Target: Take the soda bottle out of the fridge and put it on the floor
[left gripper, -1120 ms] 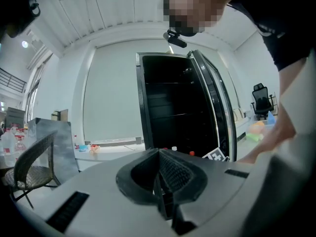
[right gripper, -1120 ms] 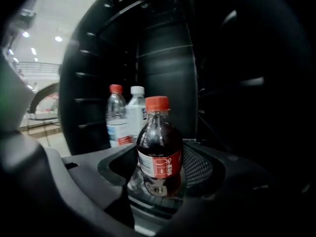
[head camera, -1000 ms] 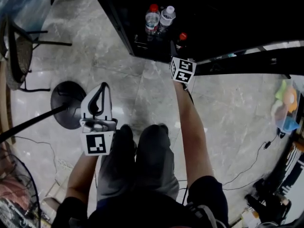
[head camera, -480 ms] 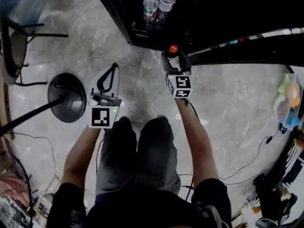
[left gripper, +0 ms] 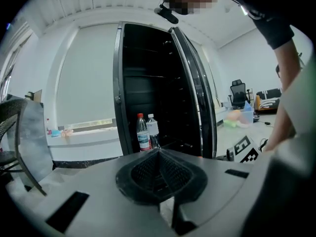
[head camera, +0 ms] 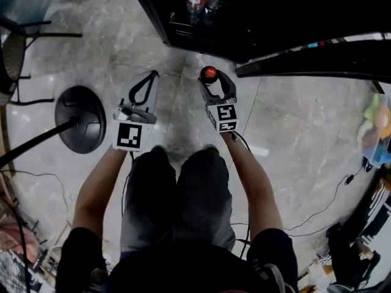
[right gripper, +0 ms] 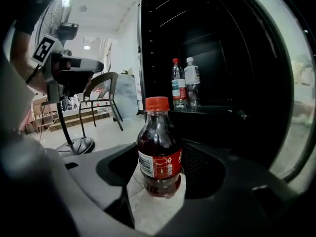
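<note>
Before the open black fridge (head camera: 201, 17), over the marble floor (head camera: 293, 133), your right gripper (head camera: 212, 79) is clamped on the red-capped soda bottle (right gripper: 159, 157). The bottle is upright, outside the fridge and over the tiles. Your left gripper (head camera: 152, 75), jaws closed together on nothing, hangs just beside it. Two water bottles (right gripper: 184, 83) stand on the fridge's low shelf.

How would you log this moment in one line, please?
right gripper: shut on soda bottle, outside fridge, over floor | left gripper: shut, empty | fridge: open, two water bottles inside
</note>
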Tool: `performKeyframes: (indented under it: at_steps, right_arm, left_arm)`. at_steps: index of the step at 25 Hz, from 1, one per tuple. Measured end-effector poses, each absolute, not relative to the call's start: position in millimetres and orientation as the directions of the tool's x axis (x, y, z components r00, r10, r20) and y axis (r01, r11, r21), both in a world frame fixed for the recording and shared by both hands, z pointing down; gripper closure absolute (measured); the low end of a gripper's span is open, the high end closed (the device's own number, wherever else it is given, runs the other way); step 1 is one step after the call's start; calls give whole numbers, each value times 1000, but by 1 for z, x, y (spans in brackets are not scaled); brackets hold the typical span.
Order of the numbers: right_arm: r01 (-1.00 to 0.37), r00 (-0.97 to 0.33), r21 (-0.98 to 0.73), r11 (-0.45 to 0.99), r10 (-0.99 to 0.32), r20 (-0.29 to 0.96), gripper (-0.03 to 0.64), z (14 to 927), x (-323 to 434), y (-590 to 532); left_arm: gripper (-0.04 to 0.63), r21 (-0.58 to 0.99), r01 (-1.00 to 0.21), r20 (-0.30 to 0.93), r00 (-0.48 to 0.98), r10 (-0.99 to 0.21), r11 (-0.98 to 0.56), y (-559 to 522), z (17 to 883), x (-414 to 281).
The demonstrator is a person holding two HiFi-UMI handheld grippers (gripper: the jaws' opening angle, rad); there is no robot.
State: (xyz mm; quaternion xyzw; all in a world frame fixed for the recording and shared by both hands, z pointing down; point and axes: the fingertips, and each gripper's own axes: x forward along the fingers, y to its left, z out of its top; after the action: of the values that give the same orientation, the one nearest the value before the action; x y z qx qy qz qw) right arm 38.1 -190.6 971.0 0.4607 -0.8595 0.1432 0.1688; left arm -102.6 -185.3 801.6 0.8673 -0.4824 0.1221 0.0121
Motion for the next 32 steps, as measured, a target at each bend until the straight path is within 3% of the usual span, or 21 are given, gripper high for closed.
performKeyframes:
  at_steps: [15, 32]
  right_arm:
    - [-851, -490, -79, 519, -731, 476, 334, 1097, 41, -176]
    - [-880, -440, -49, 472, -771, 461, 331, 1144, 54, -179]
  left_arm:
    - [571, -147, -801, 237, 542, -806, -581, -187, 875, -98]
    - [571, -140, -793, 249, 552, -796, -593, -179, 919, -93]
